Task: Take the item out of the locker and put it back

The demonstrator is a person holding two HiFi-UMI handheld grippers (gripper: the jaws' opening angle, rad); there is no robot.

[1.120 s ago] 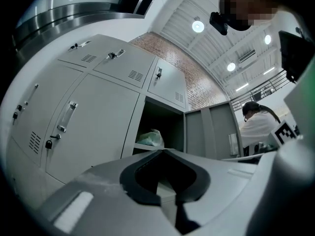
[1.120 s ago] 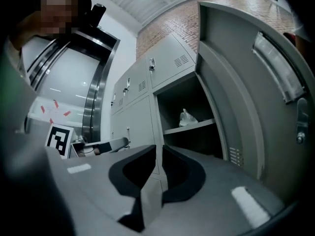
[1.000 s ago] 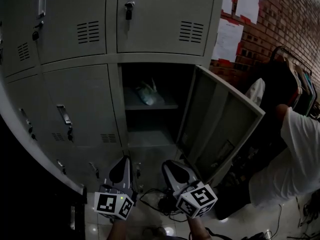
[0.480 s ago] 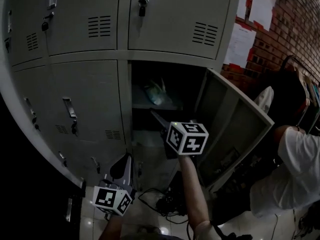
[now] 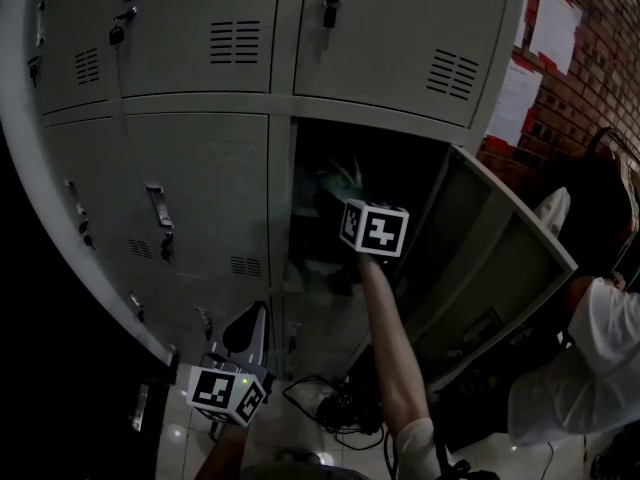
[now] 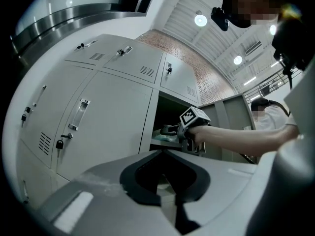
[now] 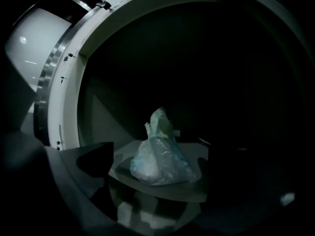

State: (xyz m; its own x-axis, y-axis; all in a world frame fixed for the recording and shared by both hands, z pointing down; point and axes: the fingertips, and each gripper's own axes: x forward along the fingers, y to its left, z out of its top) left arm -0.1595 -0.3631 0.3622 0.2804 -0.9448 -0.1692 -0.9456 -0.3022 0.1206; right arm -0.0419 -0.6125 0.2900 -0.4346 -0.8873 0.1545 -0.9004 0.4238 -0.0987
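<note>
A crumpled clear plastic bag (image 7: 160,151) sits on the shelf (image 7: 162,190) inside the open locker; the head view shows the bag (image 5: 340,178) dimly in the dark compartment. My right gripper (image 5: 338,200) reaches into that compartment at shelf height. Its jaws are opening wide on either side of the bag, and the fingers (image 7: 98,159) do not touch it. My left gripper (image 5: 250,320) hangs low in front of the lockers, pointing up, with its jaws together and nothing in them (image 6: 167,195). The left gripper view shows the right gripper (image 6: 168,130) at the shelf's edge.
The locker's door (image 5: 500,258) swings out to the right. Closed grey lockers with handles (image 5: 160,218) fill the left and top. A person in a white shirt (image 5: 590,368) is at the right, before a brick wall (image 5: 590,28). Cables (image 5: 340,408) lie on the floor below.
My right gripper rose from beside the left one near the floor up into the open locker, and its jaws went from shut to wide open. The left gripper stayed low.
</note>
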